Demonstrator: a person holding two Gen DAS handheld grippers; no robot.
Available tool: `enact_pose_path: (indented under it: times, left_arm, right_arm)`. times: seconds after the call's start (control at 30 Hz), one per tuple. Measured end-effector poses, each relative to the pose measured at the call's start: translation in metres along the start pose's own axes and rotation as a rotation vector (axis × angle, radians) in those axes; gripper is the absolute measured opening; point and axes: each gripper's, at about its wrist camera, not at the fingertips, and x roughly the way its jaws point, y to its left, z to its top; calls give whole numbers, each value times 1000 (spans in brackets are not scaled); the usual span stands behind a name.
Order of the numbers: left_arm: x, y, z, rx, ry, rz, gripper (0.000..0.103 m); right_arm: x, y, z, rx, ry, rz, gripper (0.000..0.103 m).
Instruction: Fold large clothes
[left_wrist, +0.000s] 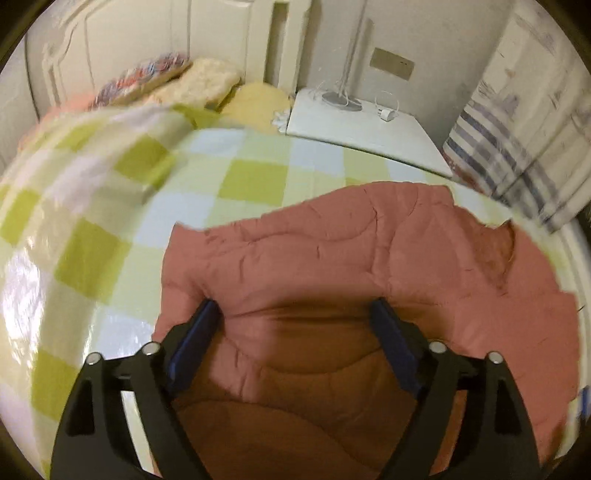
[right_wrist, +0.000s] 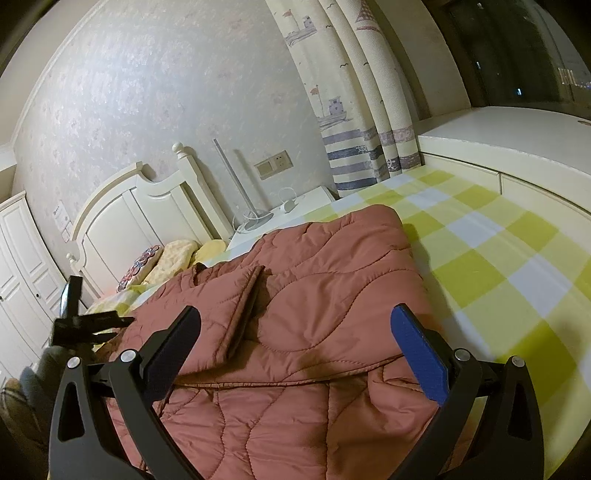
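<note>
A rust-pink quilted jacket (left_wrist: 332, 251) lies partly folded on the bed, with a flap laid over its middle (right_wrist: 236, 306) in the right wrist view. My left gripper (left_wrist: 293, 312) hovers close over the jacket with its jaws wide apart; the blue pads (left_wrist: 391, 339) flank a puffed ridge of fabric without pressing on it. It also shows as a dark shape at the jacket's far left edge (right_wrist: 92, 323). My right gripper (right_wrist: 295, 314) stands open above the jacket's near part, with nothing gripped between its fingers.
The bed carries a green-and-white checked sheet (right_wrist: 498, 258) and a bunched checked quilt (left_wrist: 85, 166). Pillows (left_wrist: 207, 81) lie by the cream headboard (right_wrist: 122, 214). A white nightstand (left_wrist: 362, 129) holds a lamp base and a charger. Striped curtains (right_wrist: 351, 129) and a window ledge (right_wrist: 517, 136) flank the bed.
</note>
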Motion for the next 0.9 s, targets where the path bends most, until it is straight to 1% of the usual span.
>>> enact_pose_path:
  times: [0.07, 0.1, 0.17, 0.23, 0.27, 0.3, 0.33, 0.37, 0.4, 0.43, 0.47, 0.5, 0.53, 0.57, 0.63, 0.67, 0.73, 0.8, 0.83, 0.87, 0.9]
  left_arm:
    - [-4, -3, 0, 16, -6, 0, 88]
    - [-10, -2, -1, 10, -20, -6, 88]
    - [-32, 1, -11, -23, -72, -47, 88]
    - [-62, 3, -30, -54, -135, -77, 89]
    - [-76, 3, -44, -46, -164, -90, 90]
    - [-83, 2, -54, -35, -177, -92, 93]
    - [-86, 0, -64, -23, -180, -83, 94]
    - [-82, -3, -76, -6, -152, -63, 95]
    - [-71, -5, -83, 11, -105, -55, 96]
    - [-63, -7, -88, 32, -77, -45, 98]
    - [-57, -13, -92, 83, -80, 1, 100]
    - [-57, -17, -91, 104, -84, 31, 100]
    - [-59, -20, -89, 101, -80, 43, 100]
    - [-66, -23, -85, 67, -91, 41, 99]
    - [-85, -32, -82, 14, -150, -14, 99]
    - [-95, -49, -83, 21, -178, -53, 99]
    - [-101, -84, -88, 105, -187, -72, 100]
    - [-90, -127, -99, 219, -160, -52, 100]
    - [-79, -142, -104, 255, -123, -43, 100]
    - [-63, -157, -111, 281, -82, -9, 101]
    - [-57, -164, -114, 294, -82, 24, 101]
  right_arm:
    - [0, 0, 0, 0, 0, 1, 98]
    - [0, 0, 0, 1, -2, 2, 98]
    - [0, -1, -1, 4, -3, 6, 98]
    - [0, -1, -2, 6, -5, 11, 98]
    - [0, -2, -2, 6, -6, 12, 98]
    - [0, -1, -2, 6, -5, 12, 98]
    - [0, -1, -2, 4, -2, 10, 98]
    - [0, -2, -2, 3, -2, 9, 98]
    - [0, -2, -2, 1, -1, 8, 98]
    - [-1, -2, -2, 0, -1, 8, 98]
    - [-1, -2, -2, 0, -2, 8, 98]
    - [0, -2, -2, 2, -1, 8, 98]
    - [-1, -1, -2, 4, -2, 8, 98]
    - [0, -2, -2, 1, -2, 9, 98]
    - [0, -2, -2, 0, 2, 7, 98]
    - [0, -2, -1, -1, 3, 7, 98]
    - [-1, -2, -1, -2, 3, 7, 98]
    - [-1, -2, -1, 2, 3, 8, 98]
    - [-1, -1, -2, 2, 2, 9, 98]
    - [-1, -2, -1, 0, 2, 9, 98]
    - [-1, -1, -1, 0, 2, 9, 98]
